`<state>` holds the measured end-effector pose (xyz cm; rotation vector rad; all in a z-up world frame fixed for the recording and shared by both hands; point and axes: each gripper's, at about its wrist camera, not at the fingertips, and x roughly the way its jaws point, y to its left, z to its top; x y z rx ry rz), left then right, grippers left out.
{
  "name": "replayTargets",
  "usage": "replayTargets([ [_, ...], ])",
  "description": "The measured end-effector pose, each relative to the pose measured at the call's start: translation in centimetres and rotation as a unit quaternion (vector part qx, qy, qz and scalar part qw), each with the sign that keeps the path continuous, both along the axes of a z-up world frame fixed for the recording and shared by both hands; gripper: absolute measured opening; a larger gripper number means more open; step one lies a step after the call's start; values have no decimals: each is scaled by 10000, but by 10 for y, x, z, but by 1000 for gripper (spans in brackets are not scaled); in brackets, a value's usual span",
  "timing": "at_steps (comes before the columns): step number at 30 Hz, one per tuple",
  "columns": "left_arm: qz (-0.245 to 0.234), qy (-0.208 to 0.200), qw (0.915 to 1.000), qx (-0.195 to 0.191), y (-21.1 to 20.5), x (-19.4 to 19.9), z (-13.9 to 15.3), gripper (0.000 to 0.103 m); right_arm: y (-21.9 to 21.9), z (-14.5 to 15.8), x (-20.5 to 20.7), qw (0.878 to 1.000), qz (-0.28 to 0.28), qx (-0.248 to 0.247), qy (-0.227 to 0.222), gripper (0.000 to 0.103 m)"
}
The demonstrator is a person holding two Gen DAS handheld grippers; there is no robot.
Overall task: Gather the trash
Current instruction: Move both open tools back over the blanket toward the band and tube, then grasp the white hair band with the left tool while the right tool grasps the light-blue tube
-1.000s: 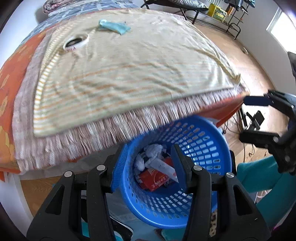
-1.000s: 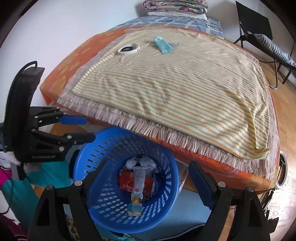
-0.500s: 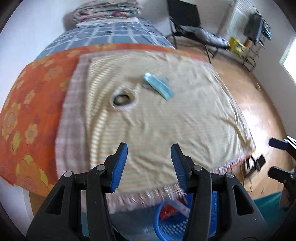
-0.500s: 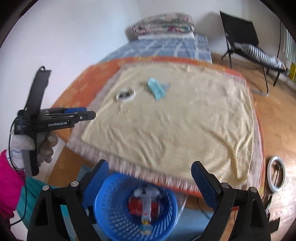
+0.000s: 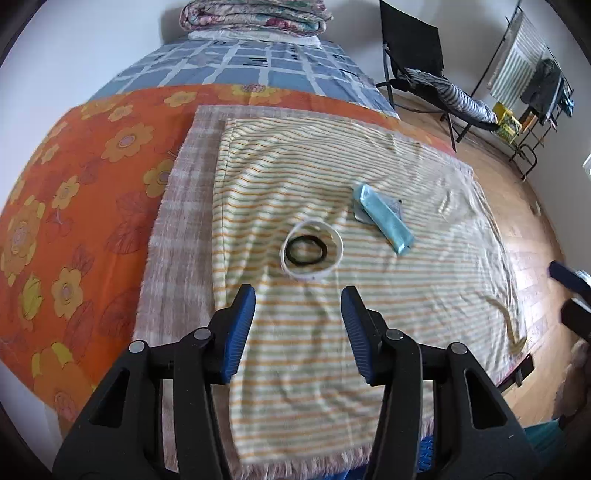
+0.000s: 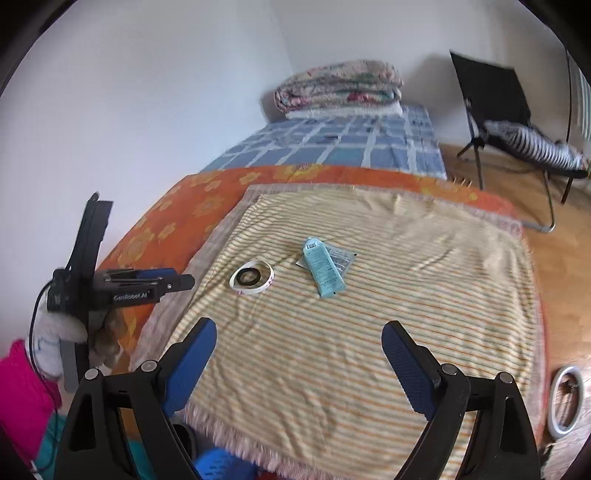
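A white ring-shaped cup rim with a black ring inside (image 5: 312, 251) lies on the striped towel (image 5: 332, 332); it also shows in the right wrist view (image 6: 252, 277). A light blue tube (image 5: 384, 218) lies on a flat grey wrapper (image 5: 394, 204) to its right, also seen from the right wrist (image 6: 323, 267). My left gripper (image 5: 298, 306) is open and empty, just short of the ring. My right gripper (image 6: 299, 343) is open wide and empty above the towel. A sliver of the blue basket (image 6: 221, 466) shows below the bed edge.
The towel lies on an orange flowered bedspread (image 5: 74, 206). Folded quilts (image 5: 255, 16) sit at the bed's far end. A black folding chair (image 6: 495, 107) stands on the wood floor to the right. A white ring (image 6: 565, 400) lies on the floor.
Both grippers have risen from the blue basket and moved out over the bed. The left one has come close to the white ring. Both stayed open.
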<state>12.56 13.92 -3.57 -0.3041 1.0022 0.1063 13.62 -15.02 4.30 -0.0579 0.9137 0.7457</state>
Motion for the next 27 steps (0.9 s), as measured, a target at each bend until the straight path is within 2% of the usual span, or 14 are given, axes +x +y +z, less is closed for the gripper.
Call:
replayTargets([
  [4,-15,111,9998,-189,6,21,-13,37,10,-22,32,9991,-51,117,410,92],
  [6,-72,215,9995,-197,5,30,-20,29,12,-32,46,9979,-69,169,614,92],
  [11,-104,381,9990,-199,3,44,-38,29,21,-59,78,9956,-141,190,907,88],
  [19,12,544,9979,-337,16,55,-58,28,55,-91,110,9951,20,-84,989,80],
  [21,38,587,9975,-398,19,57,-63,19,64,-95,114,9955,49,-146,939,79],
  [25,11,665,9972,-336,20,59,-70,18,75,-102,122,9964,55,-208,821,79],
  [27,15,697,9970,-339,20,61,-73,18,79,-106,127,9963,15,-228,830,75],
])
